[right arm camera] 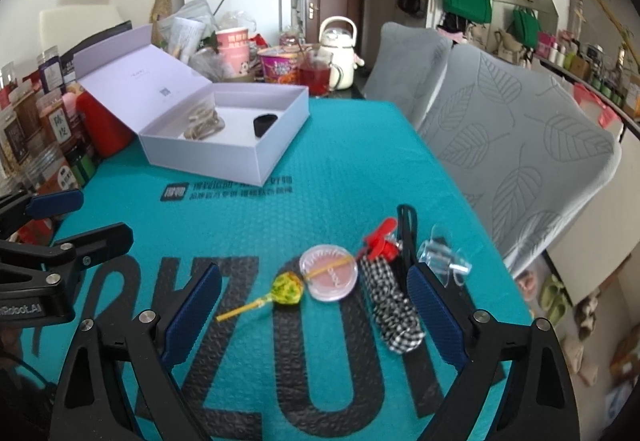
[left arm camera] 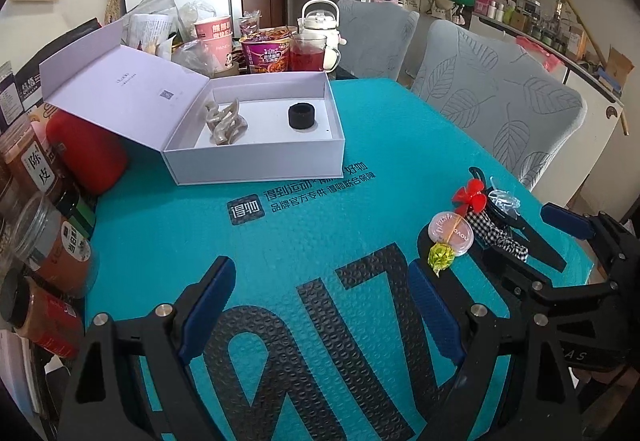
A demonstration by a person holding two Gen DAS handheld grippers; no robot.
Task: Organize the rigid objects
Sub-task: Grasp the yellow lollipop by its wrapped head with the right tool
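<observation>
Both tongs gape, released and empty: the left gripper (left arm camera: pixel 320 305) over bare teal mat (left arm camera: pixel 280 241), the right gripper (right arm camera: pixel 316 315) angled down around one lollipop (right arm camera: pixel 287 289) and one compact (right arm camera: pixel 329 273). Far left, one white box (left arm camera: pixel 256 157) holds two items.

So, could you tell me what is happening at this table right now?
A person is sorting small items into the open white box, which already holds a beige claw clip and a black ring-shaped piece. Both the left gripper and the right gripper are open and empty. A lollipop, a round compact and a checkered hair clip lie on the teal mat.
</observation>
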